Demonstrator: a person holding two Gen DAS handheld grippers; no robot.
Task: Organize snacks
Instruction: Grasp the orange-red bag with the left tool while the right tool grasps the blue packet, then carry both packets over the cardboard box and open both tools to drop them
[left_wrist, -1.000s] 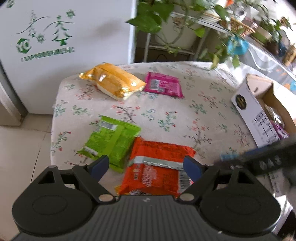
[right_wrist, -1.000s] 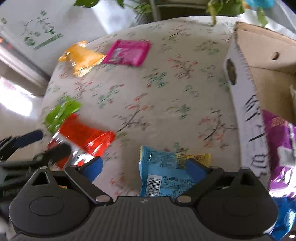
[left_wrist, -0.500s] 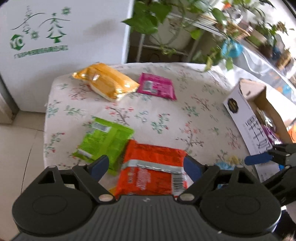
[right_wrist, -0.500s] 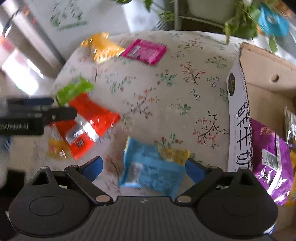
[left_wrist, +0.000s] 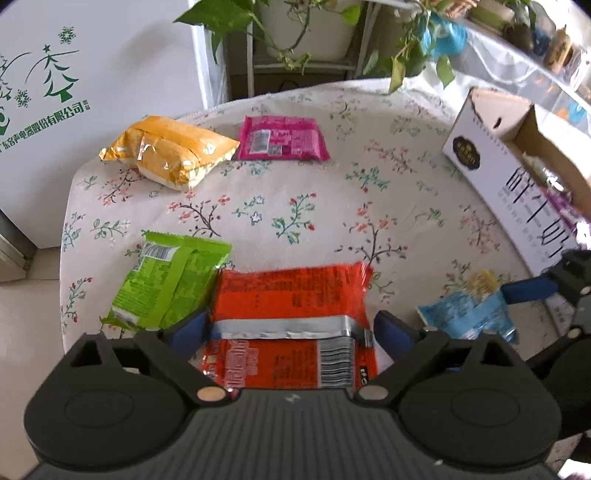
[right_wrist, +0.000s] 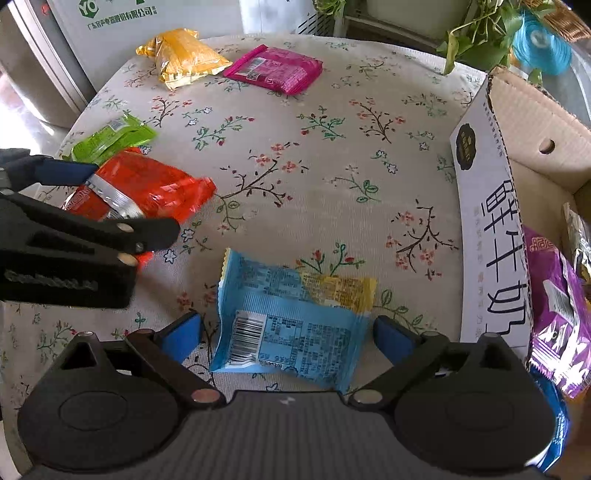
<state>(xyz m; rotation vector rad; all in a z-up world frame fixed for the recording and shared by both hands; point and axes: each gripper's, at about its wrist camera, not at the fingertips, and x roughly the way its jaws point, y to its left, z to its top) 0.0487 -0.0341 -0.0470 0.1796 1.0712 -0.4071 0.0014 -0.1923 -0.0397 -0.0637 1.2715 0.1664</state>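
From the left wrist view, the left claw (left_wrist: 291, 326) stands wide open, its blue fingertips (left_wrist: 188, 328) on either side of the red snack packet (left_wrist: 291, 310), which lies flat on the floral worktop (left_wrist: 332, 206); whether the tips touch the packet cannot be told. Just left of the red packet lies the green snack packet (left_wrist: 170, 284), its edge against it. Farther back rest the orange snack bag (left_wrist: 170, 153) and the pink snack packet (left_wrist: 282, 138), close together near the far edge. To the right, the right claw (left_wrist: 532, 291) reaches in over the blue snack packet (left_wrist: 469, 317). The cardboard box (left_wrist: 517, 184) sits at the worktop's right side, with packets inside. A white appliance (left_wrist: 92, 92) and potted plants (left_wrist: 303, 33) stand behind.

From the right wrist view, the right claw (right_wrist: 288, 334) is also spread wide and grips nothing; the blue snack packet (right_wrist: 291, 325) lies flat on the worktop (right_wrist: 314, 166) between its fingertips (right_wrist: 391, 339), with a gap on both sides. The left claw (right_wrist: 110, 199) comes in from the left over the red packet (right_wrist: 147, 188), the green packet (right_wrist: 110, 138) just beyond. The orange bag (right_wrist: 181, 57) and pink packet (right_wrist: 275, 68) lie at the far side. The box (right_wrist: 491, 236) stands just right of the blue packet, holding a purple snack packet (right_wrist: 557, 314).
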